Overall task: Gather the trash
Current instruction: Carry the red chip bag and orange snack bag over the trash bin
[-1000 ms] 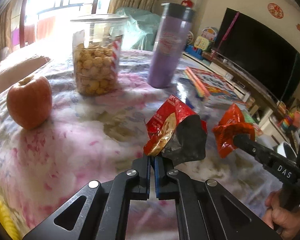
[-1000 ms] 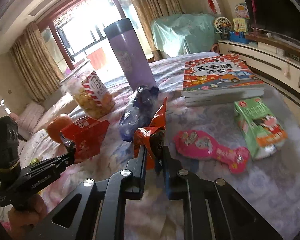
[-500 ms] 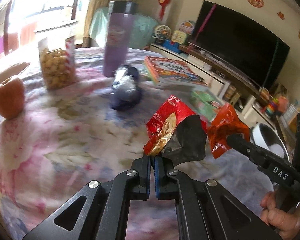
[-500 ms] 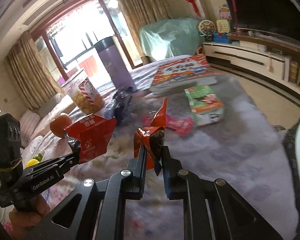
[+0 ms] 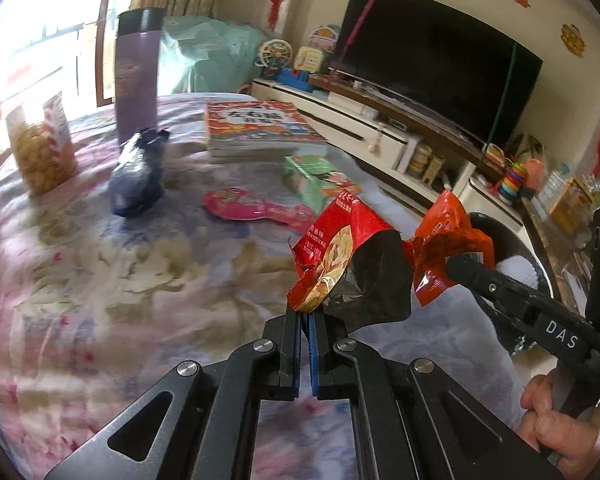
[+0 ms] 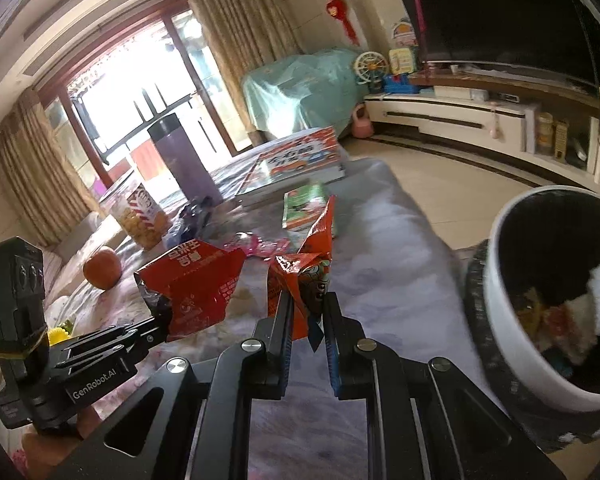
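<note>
My left gripper (image 5: 305, 314) is shut on a red snack bag with a dark foil inside (image 5: 340, 256), held above the table; it also shows in the right wrist view (image 6: 196, 280). My right gripper (image 6: 306, 304) is shut on an orange-red crumpled wrapper (image 6: 304, 268), which also shows in the left wrist view (image 5: 444, 248). A white trash bin (image 6: 512, 344) with trash inside stands at the right, beside the table edge. A pink wrapper (image 5: 252, 208), a dark blue bag (image 5: 138, 176) and a green carton (image 5: 316, 176) lie on the table.
On the floral tablecloth (image 5: 100, 280) stand a purple tumbler (image 5: 136, 68), a snack jar (image 5: 40, 148), a stack of books (image 5: 256, 128) and an apple (image 6: 102, 268). A TV cabinet (image 5: 380, 128) runs along the far right wall.
Both grippers have swung to the right with their wrappers, away from the jar and apple. The trash bin has come into view at the right, close to the right gripper.
</note>
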Demonstrator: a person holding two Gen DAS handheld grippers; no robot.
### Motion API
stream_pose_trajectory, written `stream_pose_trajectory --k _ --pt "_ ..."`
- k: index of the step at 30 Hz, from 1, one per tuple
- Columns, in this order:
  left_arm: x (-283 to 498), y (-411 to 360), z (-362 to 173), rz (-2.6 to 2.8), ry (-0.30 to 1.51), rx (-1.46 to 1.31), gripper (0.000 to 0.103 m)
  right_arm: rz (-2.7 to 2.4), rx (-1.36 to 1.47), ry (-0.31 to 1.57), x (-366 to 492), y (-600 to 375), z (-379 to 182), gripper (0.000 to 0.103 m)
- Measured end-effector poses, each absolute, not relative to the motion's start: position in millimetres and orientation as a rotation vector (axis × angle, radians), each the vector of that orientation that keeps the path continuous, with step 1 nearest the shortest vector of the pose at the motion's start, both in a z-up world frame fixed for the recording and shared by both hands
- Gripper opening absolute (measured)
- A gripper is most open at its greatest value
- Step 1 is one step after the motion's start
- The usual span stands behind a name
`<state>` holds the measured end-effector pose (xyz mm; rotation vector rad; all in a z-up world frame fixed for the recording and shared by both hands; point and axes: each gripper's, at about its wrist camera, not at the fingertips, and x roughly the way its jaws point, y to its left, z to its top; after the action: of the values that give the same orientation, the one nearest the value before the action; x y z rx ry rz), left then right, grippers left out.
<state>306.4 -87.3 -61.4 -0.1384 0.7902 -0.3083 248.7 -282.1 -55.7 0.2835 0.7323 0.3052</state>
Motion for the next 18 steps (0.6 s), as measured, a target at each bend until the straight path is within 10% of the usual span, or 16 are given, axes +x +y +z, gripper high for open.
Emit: stream_pose_trajectory --k 18 --pt "287.4 -138.0 -54.2 -0.359 0.798 -0.076 0.001 0.257 0.326 0.699 218.6 -325.8 -49.8 0.014"
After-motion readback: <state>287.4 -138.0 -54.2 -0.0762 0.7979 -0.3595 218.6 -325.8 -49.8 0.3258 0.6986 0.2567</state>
